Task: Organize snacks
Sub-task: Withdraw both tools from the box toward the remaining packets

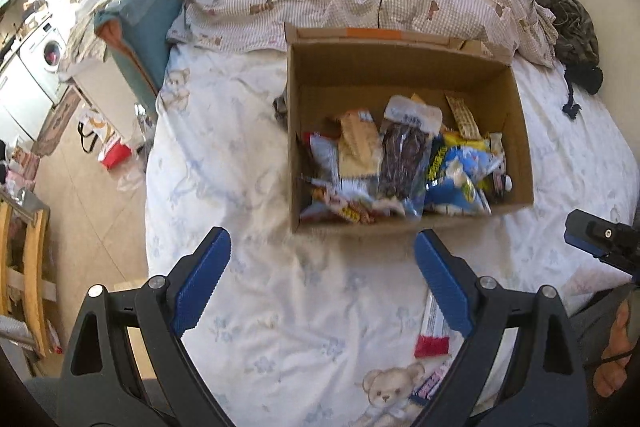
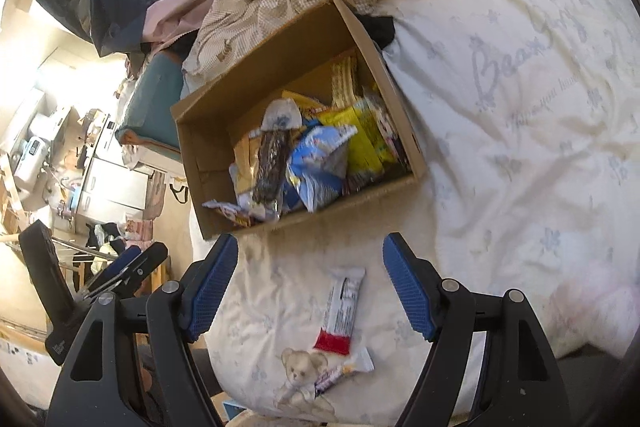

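Bed sheet (image 2: pixel 520 147) | red-white snack bar (image 2: pixel 340 311) flat, crinkled | both fingers wide apart, empty

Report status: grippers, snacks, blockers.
Left gripper and right gripper: jaws open, empty. Cardboard box on bed holds most snacks; white-red bar and second wrapper lie loose on sheet. Nothing blocking them.

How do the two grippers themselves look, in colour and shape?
The left gripper and right gripper look alike: black, curved plastic frames with triangular cut-outs, silver round pivot pins, and blue ribbed pads on the inner faces of the fingers. No cables or markings show on the fingers.
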{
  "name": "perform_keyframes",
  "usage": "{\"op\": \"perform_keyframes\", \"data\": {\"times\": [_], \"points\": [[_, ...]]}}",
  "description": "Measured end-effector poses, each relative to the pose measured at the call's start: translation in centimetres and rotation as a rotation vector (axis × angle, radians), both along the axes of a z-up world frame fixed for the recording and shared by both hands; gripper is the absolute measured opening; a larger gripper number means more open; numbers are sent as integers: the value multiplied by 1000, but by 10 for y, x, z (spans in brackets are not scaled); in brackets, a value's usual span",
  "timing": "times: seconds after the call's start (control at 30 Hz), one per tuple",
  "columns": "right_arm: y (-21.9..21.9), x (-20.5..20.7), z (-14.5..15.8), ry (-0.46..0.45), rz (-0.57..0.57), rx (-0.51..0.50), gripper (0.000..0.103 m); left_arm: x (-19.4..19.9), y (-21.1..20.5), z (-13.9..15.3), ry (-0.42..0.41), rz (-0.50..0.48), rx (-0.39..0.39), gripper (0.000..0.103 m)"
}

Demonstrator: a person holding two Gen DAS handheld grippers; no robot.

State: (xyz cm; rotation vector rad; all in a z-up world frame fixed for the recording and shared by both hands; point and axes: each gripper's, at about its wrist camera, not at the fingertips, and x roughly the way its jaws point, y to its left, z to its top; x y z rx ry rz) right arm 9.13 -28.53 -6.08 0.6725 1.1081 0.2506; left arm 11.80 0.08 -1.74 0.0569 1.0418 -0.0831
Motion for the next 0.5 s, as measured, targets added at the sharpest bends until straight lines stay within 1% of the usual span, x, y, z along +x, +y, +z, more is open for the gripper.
{"op": "perform_keyframes", "data": {"times": [0.1,0.17,0.33,0.5], "points": [[0,-7,-6,30,-11,17,78,-9,2,-8,14,0,-7,91],[2,-12,-8,36,-10,10,78,-13,4,-12,21,6,-18,91],[13,-21,-11,44,22,-22,79,-19,10,-27,49,35,-96,91],[22,-23,-16,56,48,-65,79,-19,18,-52,146,57,-153,91]]}}
